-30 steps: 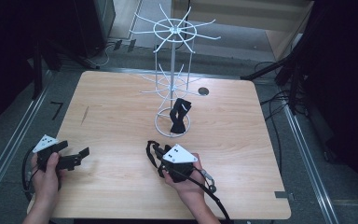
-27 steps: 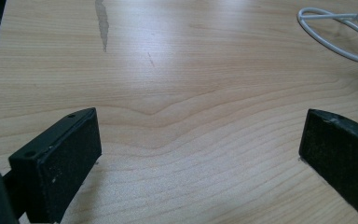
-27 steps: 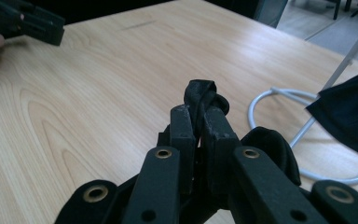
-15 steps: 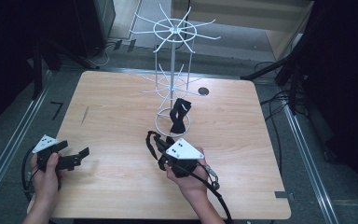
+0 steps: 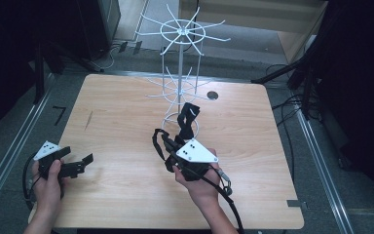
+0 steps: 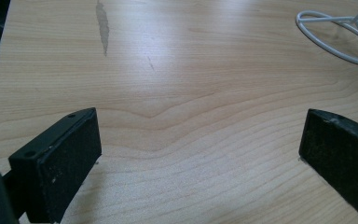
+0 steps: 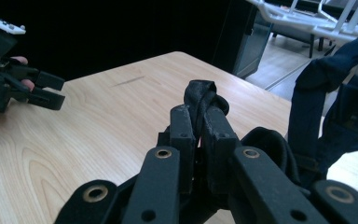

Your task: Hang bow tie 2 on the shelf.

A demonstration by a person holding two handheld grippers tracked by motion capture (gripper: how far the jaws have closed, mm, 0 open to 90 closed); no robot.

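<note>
High view: white wire rack [image 5: 180, 73] stands at the table's [image 5: 126, 204] far side, hooks bare. Black strap [image 7: 204, 100] is lifted in front of the rack's base, pinched in the right gripper [image 5: 168, 146]; hanging remains. Left gripper [image 5: 80, 163], far left of the rack, jaws apart, idle.

Rack [image 5: 180, 73] on table [image 5: 117, 122] — far side

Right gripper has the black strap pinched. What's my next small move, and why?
Probably lift the right gripper a little toward the white wire rack. Its jaws are shut on the black strap, a strap already hangs low on the rack, and the upper hooks look free. The left gripper rests open.
</note>
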